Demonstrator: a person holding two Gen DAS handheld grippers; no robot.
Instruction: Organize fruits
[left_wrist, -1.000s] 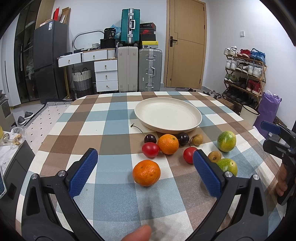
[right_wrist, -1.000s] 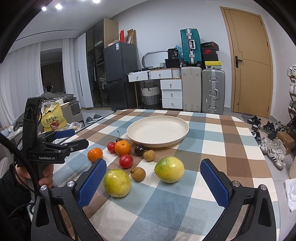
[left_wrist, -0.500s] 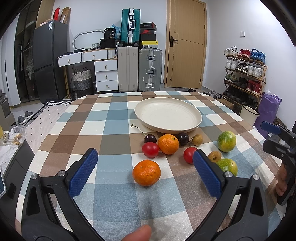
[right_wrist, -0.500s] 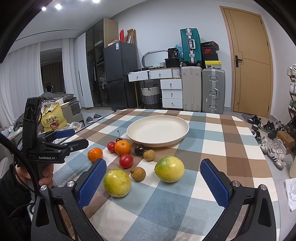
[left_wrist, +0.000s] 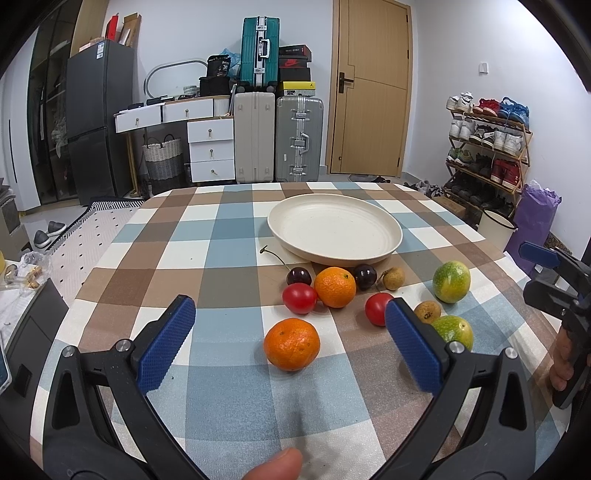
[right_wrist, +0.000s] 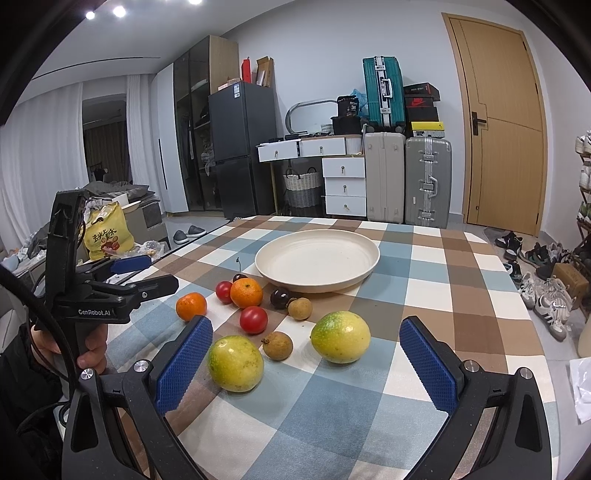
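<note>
Ten pieces of fruit lie loose on the checked tablecloth (left_wrist: 229, 347), and none sits on the cream plate (left_wrist: 334, 230) behind them. Compared with a second ago and half a second ago, nothing has moved: fruit, plate and both grippers hold the same places, so the sorting appears not to have begun.

The left gripper (left_wrist: 291, 349) hangs low over the near edge with its jaws spread wide and empty, the near orange (left_wrist: 291, 344) lying between its blue pads, touched by neither. Beyond it sit a second orange (left_wrist: 335, 287), two red tomatoes (left_wrist: 299, 298) (left_wrist: 377, 308), two dark cherries (left_wrist: 299, 276) (left_wrist: 365, 277) and a small brown fruit, perhaps a longan (left_wrist: 393, 278); the fisheye makes that hard to settle.

The right gripper (right_wrist: 306, 363) is likewise open and holding nothing, with one yellow-green fruit (right_wrist: 235, 363) just beside its left pad, another brown fruit (right_wrist: 277, 345) and a second yellow-green fruit (right_wrist: 340, 336) ahead.

Room is good. The cloth near both grippers is bare, and the plate's low rim is well apart from the table edges. The tightest spot is the cluster by the plate's near rim, where a cherry and the second orange nearly touch; rolling is the likely risk there.
</note>
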